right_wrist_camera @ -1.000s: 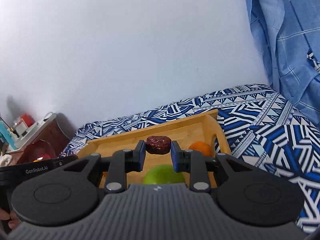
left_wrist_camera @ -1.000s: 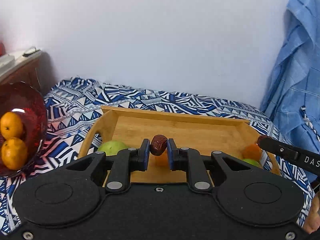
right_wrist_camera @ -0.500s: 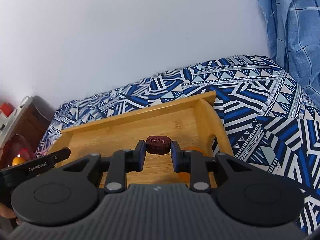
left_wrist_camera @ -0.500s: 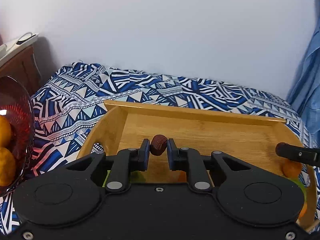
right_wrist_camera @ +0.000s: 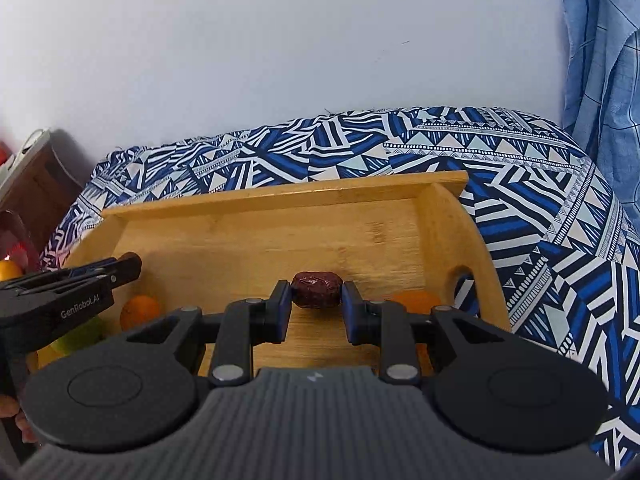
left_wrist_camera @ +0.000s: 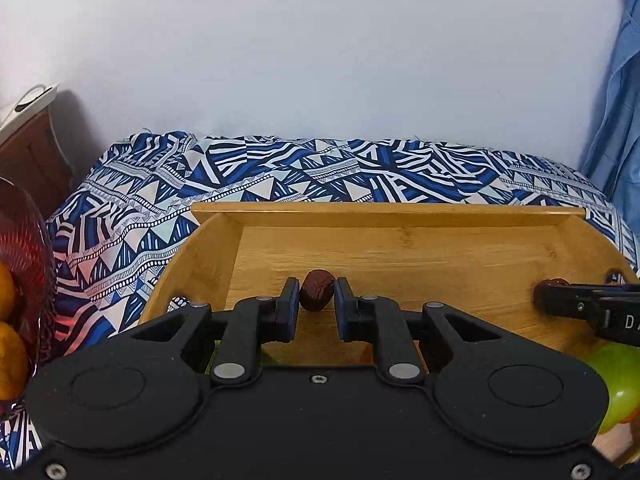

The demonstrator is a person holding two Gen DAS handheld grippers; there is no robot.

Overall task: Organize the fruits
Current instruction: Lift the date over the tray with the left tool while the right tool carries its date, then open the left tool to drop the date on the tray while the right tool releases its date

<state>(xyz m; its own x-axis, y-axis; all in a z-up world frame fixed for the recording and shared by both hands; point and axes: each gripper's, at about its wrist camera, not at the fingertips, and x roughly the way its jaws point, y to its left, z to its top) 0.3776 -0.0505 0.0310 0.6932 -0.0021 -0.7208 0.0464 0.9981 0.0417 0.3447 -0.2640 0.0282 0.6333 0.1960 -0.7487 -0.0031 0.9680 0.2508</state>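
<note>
My left gripper [left_wrist_camera: 316, 298] is shut on a dark red date [left_wrist_camera: 317, 295], held over the left half of the wooden tray [left_wrist_camera: 384, 213]. My right gripper [right_wrist_camera: 316, 294] is shut on a second dark red date [right_wrist_camera: 316, 289], held over the right half of the tray [right_wrist_camera: 280, 196]. The right gripper also shows at the right of the left wrist view [left_wrist_camera: 560, 303], with its date at the tip. The left gripper shows at the left of the right wrist view [right_wrist_camera: 128, 266]. In the tray lie a green fruit [left_wrist_camera: 618, 384] and oranges [right_wrist_camera: 140, 312].
A red glass bowl [left_wrist_camera: 28, 256] with oranges [left_wrist_camera: 10, 364] stands left of the tray on the blue patterned cloth [left_wrist_camera: 132, 216]. A wooden cabinet [left_wrist_camera: 28, 152] stands at far left. A blue curtain [right_wrist_camera: 600, 48] hangs at right. A white wall is behind.
Both grippers have moved forward and lower over the tray, each still gripping its date. The tray's fruits have slid toward the lower edges of the views.
</note>
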